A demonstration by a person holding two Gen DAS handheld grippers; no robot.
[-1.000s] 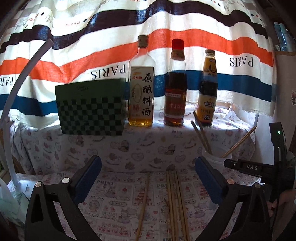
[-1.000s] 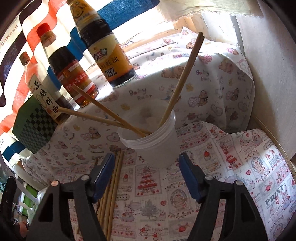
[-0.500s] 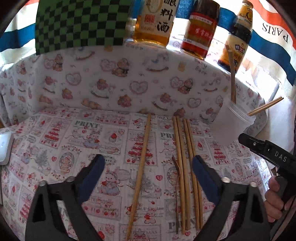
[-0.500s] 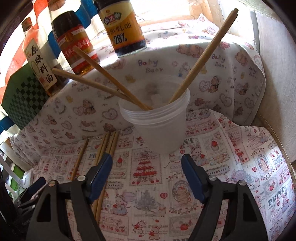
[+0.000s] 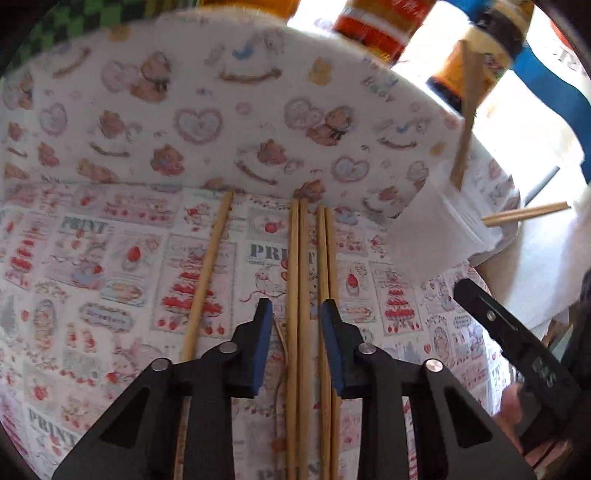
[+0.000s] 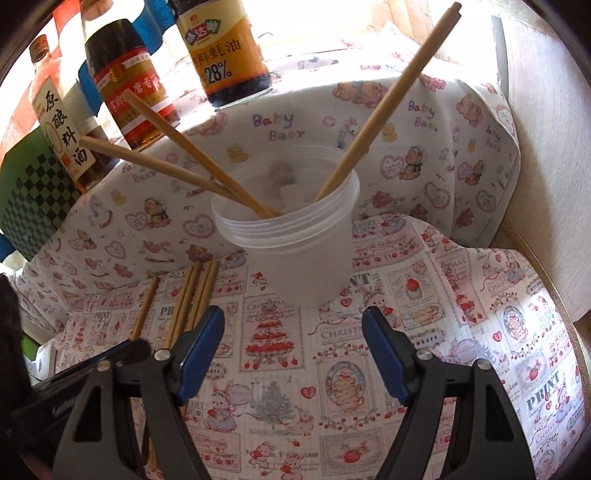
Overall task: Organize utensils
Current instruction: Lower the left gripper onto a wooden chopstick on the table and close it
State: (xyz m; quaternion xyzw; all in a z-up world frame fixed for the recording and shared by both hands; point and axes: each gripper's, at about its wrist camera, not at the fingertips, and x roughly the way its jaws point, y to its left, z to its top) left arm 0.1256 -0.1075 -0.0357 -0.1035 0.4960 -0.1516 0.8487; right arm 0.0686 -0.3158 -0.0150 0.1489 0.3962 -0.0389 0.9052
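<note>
In the left wrist view the three bottles [image 5: 373, 22] at the ledge's back edge are cut off at the top of the frame and smeared by blur — labels unreadable. The chopsticks [image 5: 297, 332] run out past the bottom edge, partly behind the left gripper [image 5: 296, 325], so contact is unclear.

A home kitchen corner

A tablecloth [image 6: 517, 369] with bears, hearts and cakes covers the table, like at home. Three bottles stand in a row on the raised ledge behind the plastic cup [image 6: 295, 236]: an oyster sauce bottle [image 6: 225, 51], a red-label bottle [image 6: 129, 81] and a cooking wine bottle [image 6: 59, 122]. Wooden chopsticks [image 6: 388, 96] stick out of the cup. More chopsticks [image 5: 299, 295] lie flat beside it. A striped cloth [image 5: 546, 74] hangs behind the bottles.
</note>
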